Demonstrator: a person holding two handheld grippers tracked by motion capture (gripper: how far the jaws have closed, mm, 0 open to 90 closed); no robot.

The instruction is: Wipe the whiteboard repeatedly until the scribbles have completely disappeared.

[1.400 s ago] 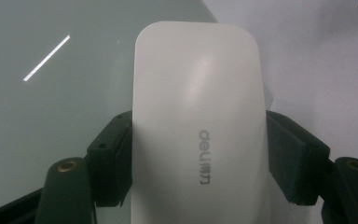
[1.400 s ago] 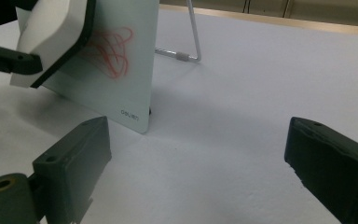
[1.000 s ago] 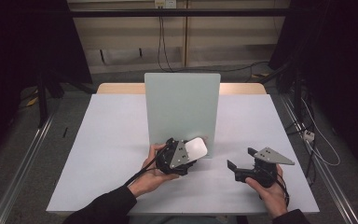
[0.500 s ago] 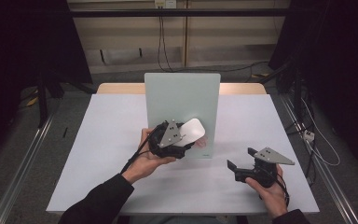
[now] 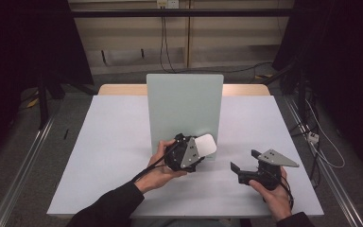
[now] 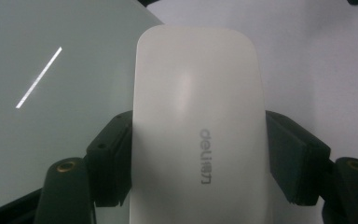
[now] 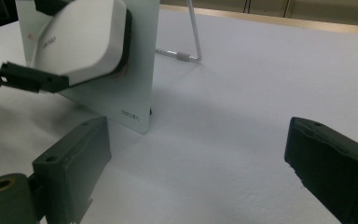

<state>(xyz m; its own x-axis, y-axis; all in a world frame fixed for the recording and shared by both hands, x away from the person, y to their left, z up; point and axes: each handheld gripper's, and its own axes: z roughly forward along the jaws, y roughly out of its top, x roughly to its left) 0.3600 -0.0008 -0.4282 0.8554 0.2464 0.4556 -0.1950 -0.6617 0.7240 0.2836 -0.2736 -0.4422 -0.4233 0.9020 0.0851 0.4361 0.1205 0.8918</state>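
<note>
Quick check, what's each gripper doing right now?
Left gripper: closed on the white eraser, held against the upright board.
Right gripper: open, nothing between its jaws, above the table.

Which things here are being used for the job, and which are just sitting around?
Being used:
- white eraser, clamped in the left gripper
- standing board, which the eraser is pressed against

Just around:
- right gripper, open with nothing between its fingers, off to the side
- table
- wire stand behind the board
</note>
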